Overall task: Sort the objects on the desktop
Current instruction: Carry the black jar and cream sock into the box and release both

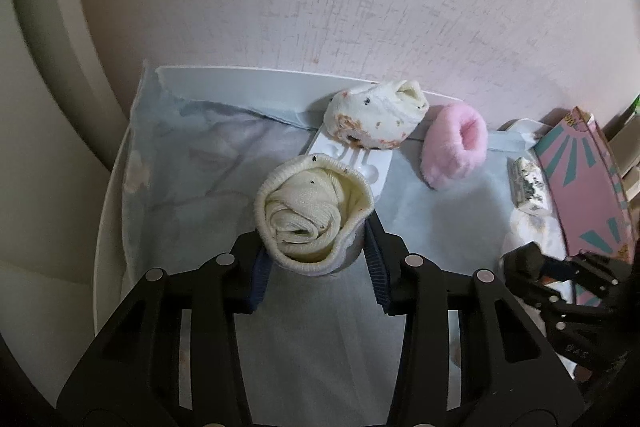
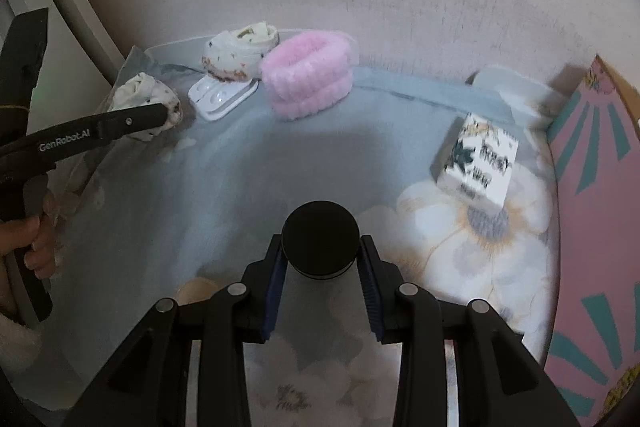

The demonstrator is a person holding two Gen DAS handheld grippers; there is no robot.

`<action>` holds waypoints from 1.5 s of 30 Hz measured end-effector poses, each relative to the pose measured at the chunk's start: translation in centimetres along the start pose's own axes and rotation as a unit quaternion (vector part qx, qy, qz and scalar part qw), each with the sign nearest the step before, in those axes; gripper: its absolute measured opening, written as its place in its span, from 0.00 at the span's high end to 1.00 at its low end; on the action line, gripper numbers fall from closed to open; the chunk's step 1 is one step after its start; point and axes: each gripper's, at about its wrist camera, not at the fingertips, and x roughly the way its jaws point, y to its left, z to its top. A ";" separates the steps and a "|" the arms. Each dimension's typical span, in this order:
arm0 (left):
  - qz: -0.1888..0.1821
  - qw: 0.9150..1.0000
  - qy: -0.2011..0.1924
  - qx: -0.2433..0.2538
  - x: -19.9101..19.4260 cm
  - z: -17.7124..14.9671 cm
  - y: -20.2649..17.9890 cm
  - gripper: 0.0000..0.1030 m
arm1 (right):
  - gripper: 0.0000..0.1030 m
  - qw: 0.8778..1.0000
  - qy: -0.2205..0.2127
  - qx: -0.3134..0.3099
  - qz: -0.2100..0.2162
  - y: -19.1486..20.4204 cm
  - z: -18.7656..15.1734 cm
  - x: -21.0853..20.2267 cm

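Rolled cream sock bundle (image 1: 314, 213), soft and light, squeezed mid-roll by the left claw (image 1: 316, 267); right claw (image 2: 320, 287) clamps a rigid, smooth black round-lidded jar (image 2: 320, 241) at its sides.

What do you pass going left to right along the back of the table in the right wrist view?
Speckled sock roll in the left gripper → white plastic tray → pink fluffy band → printed white box → pink and teal box.
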 end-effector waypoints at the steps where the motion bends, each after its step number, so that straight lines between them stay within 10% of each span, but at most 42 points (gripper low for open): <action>1: 0.001 1.000 0.002 -0.005 -0.3 -0.2 0.1 0.63 | 0.68 1.000 0.001 -0.002 0.000 0.1 -0.2 -0.1; 19: -0.012 1.000 0.000 -0.014 -6.8 1.2 -2.2 0.63 | 0.68 0.998 -0.022 0.051 0.029 -2.5 0.5 -7.2; 45: -0.160 0.974 -0.008 0.163 -8.3 7.9 -23.9 0.63 | 0.68 0.989 -0.069 0.116 -0.069 -14.0 -1.4 -17.6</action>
